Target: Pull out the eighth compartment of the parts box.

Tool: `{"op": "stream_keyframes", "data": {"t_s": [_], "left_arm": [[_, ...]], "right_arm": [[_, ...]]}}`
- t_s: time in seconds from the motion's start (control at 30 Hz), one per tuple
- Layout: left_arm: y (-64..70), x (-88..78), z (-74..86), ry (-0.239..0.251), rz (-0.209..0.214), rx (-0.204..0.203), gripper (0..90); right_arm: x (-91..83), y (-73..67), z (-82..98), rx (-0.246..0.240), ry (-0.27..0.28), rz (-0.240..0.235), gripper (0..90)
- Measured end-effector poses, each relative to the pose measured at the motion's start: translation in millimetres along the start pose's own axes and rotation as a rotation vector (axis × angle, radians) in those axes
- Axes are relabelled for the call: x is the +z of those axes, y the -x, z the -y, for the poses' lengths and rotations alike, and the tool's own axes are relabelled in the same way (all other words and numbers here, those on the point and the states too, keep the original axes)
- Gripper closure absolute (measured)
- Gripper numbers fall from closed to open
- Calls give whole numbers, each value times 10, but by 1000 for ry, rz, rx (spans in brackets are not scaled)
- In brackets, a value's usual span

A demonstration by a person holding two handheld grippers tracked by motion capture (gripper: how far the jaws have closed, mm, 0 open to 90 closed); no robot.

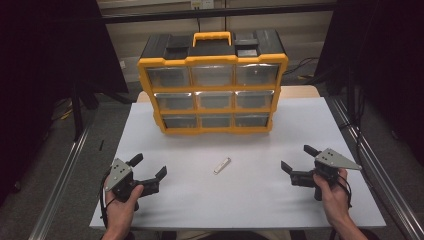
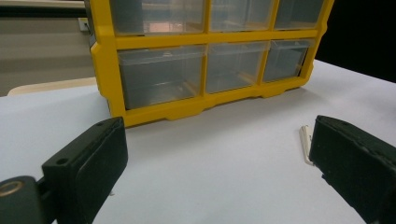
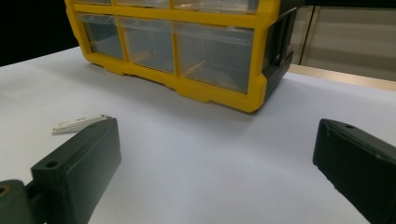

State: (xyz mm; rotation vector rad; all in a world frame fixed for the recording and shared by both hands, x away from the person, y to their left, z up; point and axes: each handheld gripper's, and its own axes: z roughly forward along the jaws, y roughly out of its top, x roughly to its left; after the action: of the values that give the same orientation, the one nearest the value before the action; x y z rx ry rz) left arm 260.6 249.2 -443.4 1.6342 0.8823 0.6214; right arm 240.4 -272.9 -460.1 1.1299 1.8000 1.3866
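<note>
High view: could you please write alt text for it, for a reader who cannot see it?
Two hand-held grippers, left gripper and right gripper, rest open on a white table, with a small white stick lying between them. Behind stands a yellow drawer organizer with nine clear drawers.

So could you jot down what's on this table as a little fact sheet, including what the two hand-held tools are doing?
Table: white top
Cabinet: yellow drawer cabinet at the far side, nine clear drawers, all shut
Small item: white stick lying flat between the tools, untouched
Left gripper: fingers open, holding nothing
Right gripper: fingers open, holding nothing
</note>
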Motion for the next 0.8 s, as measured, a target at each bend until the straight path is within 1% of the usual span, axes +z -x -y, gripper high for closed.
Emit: {"op": "stream_keyframes", "data": {"t_s": [0.1, 0.13, 0.17, 0.2, 0.23, 0.27, 0.3, 0.33, 0.37, 0.4, 0.43, 0.5, 0.53, 0.57, 0.63, 0.7, 0.77, 0.8], "left_arm": [[9, -10, -8, 5, 7, -2, 45], [18, -13, -11, 4, -4, 1, 45], [21, -16, -17, 9, -9, -3, 45], [21, -16, -17, 9, -9, -3, 45], [21, -18, -17, 7, -11, -1, 45], [22, -20, -16, 6, -11, -1, 45], [27, -21, -12, 3, -9, -10, 45], [28, -23, -11, 1, -9, -8, 45], [28, -23, -11, 1, -9, -8, 46], [27, -24, -10, 3, 0, -9, 46], [29, -28, -10, 2, 3, -9, 46], [29, -32, -10, 2, -3, -4, 46], [32, -35, -8, -1, -9, -7, 46], [28, -30, -6, 2, 9, -12, 46], [28, -26, -10, 2, 8, -9, 46], [39, -24, -10, 2, 9, -3, 49], [50, -23, -7, 3, 13, -7, 49], [56, -24, -7, -3, 6, -4, 49]], "right_arm": [[10, -22, 3, -9, -4, -2, 6], [13, -28, 5, -10, -6, -8, 6], [21, -40, 7, -24, -13, -14, 5], [21, -40, 7, -24, -13, -14, 5], [27, -51, 10, -38, -20, -26, 1], [27, -51, 10, -38, -20, -26, 1], [35, -68, 13, -56, -29, -37, 0], [37, -74, 14, -59, -31, -43, 0], [37, -85, 12, -60, -29, -45, 0], [37, -85, 12, -60, -29, -45, 0], [28, -109, 5, -71, -16, -59, 0], [27, -114, 3, -71, -11, -65, 0], [23, -131, -1, -80, -6, -72, 0], [25, -138, -1, -85, -10, -74, 0], [45, -157, 2, -96, -14, -73, 0], [73, -184, 7, -128, -32, -79, 0], [87, -202, 9, -136, -40, -86, 0], [122, -234, 14, -145, -54, -97, 3]]}}
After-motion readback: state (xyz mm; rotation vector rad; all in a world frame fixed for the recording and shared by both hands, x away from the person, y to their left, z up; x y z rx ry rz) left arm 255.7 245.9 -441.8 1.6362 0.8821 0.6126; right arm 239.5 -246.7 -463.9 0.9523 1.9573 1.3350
